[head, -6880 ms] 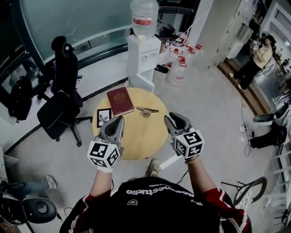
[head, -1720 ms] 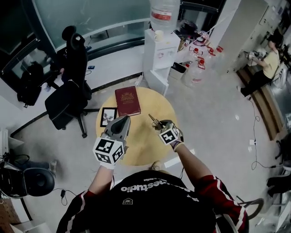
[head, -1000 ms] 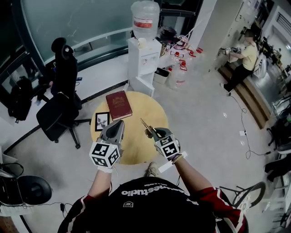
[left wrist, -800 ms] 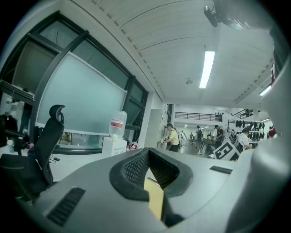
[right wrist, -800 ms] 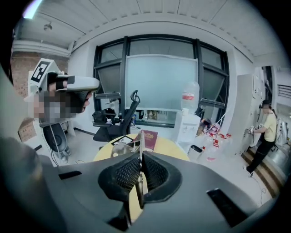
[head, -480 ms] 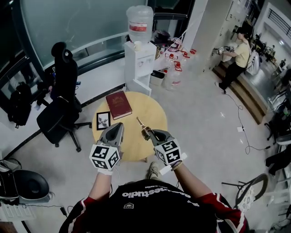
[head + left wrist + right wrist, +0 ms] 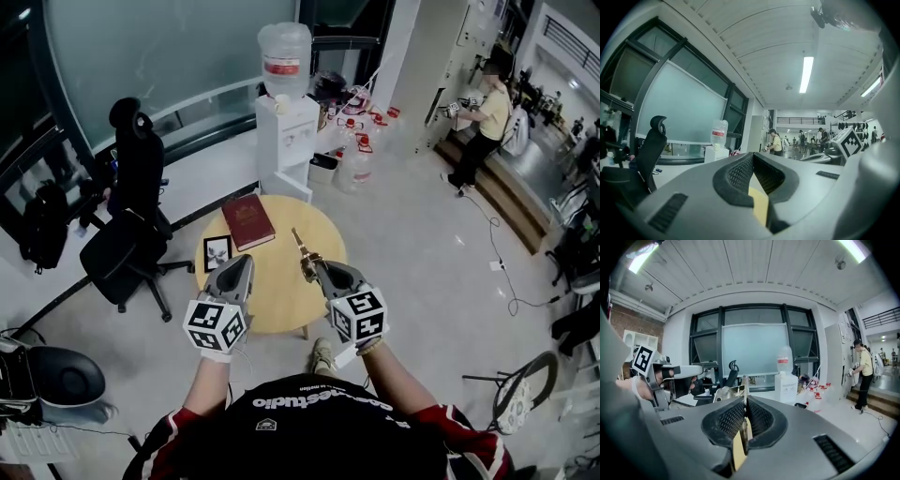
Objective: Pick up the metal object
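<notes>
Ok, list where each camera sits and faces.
Head view: on the person's head, steeply down at the round table; both forearms, left gripper, right gripper show.
Left gripper view: on the left gripper, looking level across the room; its jaws show.
Right gripper view: on the right gripper, towards the window; its jaws grip the metal object.
Shared: both gripper views show the water dispenser.

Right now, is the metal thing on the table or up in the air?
Up in the air: the right tool is shut on the metal object, holding it above the round table.
</notes>
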`<action>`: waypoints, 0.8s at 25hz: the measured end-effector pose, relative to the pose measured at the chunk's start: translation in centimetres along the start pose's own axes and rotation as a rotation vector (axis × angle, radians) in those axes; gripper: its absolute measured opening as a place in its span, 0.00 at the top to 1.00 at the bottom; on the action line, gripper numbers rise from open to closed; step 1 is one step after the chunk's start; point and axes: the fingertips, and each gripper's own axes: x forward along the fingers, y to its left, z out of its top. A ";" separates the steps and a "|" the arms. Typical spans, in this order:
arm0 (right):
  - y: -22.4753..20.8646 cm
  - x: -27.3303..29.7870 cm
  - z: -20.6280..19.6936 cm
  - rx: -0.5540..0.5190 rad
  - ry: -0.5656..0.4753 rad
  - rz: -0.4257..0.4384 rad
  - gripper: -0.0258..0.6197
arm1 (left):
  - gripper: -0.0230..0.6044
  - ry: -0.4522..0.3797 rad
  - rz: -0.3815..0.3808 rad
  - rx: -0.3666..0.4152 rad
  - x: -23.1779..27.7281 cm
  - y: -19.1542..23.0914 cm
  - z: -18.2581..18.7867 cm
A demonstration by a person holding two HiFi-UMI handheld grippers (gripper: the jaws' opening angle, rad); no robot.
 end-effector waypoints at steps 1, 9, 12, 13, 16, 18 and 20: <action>-0.1 -0.3 0.5 0.008 -0.017 -0.008 0.91 | 0.94 0.000 0.001 0.000 -0.1 0.0 0.0; -0.6 -2.8 4.6 0.029 -0.137 -0.061 0.91 | 0.94 -0.018 0.001 0.016 -0.9 -0.1 1.6; -0.6 -3.5 5.5 0.032 -0.170 -0.073 0.91 | 0.94 -0.030 0.002 0.021 -1.2 -0.3 2.1; -0.6 -3.7 5.8 0.032 -0.179 -0.075 0.91 | 0.94 -0.034 0.003 0.024 -1.2 -0.3 2.4; -0.6 -4.3 6.7 0.033 -0.205 -0.082 0.91 | 0.94 -0.040 0.005 0.028 -1.2 -0.2 2.9; -0.6 -4.7 7.1 0.039 -0.222 -0.092 0.91 | 0.94 -0.043 0.004 0.027 -1.2 -0.3 3.1; -0.7 -5.1 7.4 0.045 -0.237 -0.103 0.91 | 0.94 -0.047 0.001 0.028 -1.3 -0.4 3.3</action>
